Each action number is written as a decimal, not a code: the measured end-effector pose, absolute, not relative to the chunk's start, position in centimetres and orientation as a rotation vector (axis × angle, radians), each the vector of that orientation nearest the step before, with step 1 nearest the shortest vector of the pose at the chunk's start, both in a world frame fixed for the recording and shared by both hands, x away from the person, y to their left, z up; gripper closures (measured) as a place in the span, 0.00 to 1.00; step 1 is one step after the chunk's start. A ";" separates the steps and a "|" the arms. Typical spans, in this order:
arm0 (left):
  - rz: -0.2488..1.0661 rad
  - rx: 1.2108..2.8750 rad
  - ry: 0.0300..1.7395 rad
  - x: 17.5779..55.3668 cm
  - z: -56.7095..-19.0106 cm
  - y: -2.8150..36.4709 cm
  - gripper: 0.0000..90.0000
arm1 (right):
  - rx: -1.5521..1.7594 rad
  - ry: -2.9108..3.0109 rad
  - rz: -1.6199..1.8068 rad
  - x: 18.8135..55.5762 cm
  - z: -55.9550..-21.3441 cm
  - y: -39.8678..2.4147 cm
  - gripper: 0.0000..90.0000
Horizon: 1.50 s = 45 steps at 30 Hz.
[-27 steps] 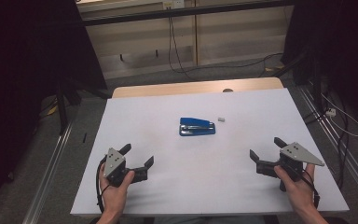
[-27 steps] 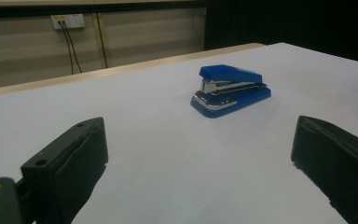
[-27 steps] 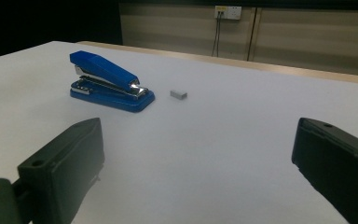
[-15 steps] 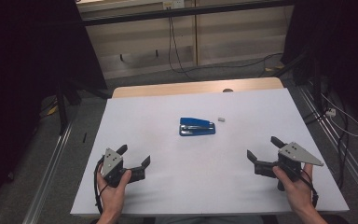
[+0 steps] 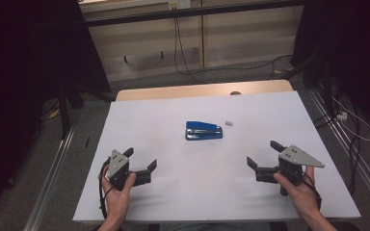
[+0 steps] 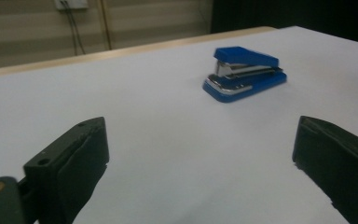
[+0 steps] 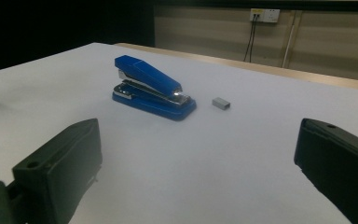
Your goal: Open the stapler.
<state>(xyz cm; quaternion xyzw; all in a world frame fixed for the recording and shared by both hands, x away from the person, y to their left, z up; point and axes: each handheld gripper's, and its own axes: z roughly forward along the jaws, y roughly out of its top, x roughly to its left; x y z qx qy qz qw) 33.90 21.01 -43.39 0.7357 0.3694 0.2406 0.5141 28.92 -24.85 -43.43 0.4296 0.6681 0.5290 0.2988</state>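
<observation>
The big white surface has a blue stapler lying flat near its middle. The left tongs sit near the front left, wide apart with nothing between them. The right tongs sit near the front right, wide apart too and holding nothing. Just beside the stapler lies a tiny grey block of staples, not touching it.

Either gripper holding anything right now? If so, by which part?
Nothing held. Left gripper and right gripper are both open, with bare table between their jaws; the blue stapler sits untouched ahead.
</observation>
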 end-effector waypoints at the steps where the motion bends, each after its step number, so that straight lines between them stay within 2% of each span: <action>1: 0.572 1.772 0.886 33.9 -43.4 20.8 0.07 | 1.138 1.777 1.419 29.0 -43.5 -24.6 0.01; 8: 0.611 1.802 0.824 34.2 -43.1 19.7 0.07 | 1.102 1.846 1.453 29.2 -43.5 -23.1 0.01; 16: 0.542 1.785 0.858 35.2 -42.9 18.5 0.06 | 1.082 1.870 1.478 30.5 -43.6 -21.7 0.03; 45: 0.525 1.851 0.723 40.0 -42.6 13.6 0.05 | 1.081 1.933 1.465 35.9 -43.7 -17.5 0.05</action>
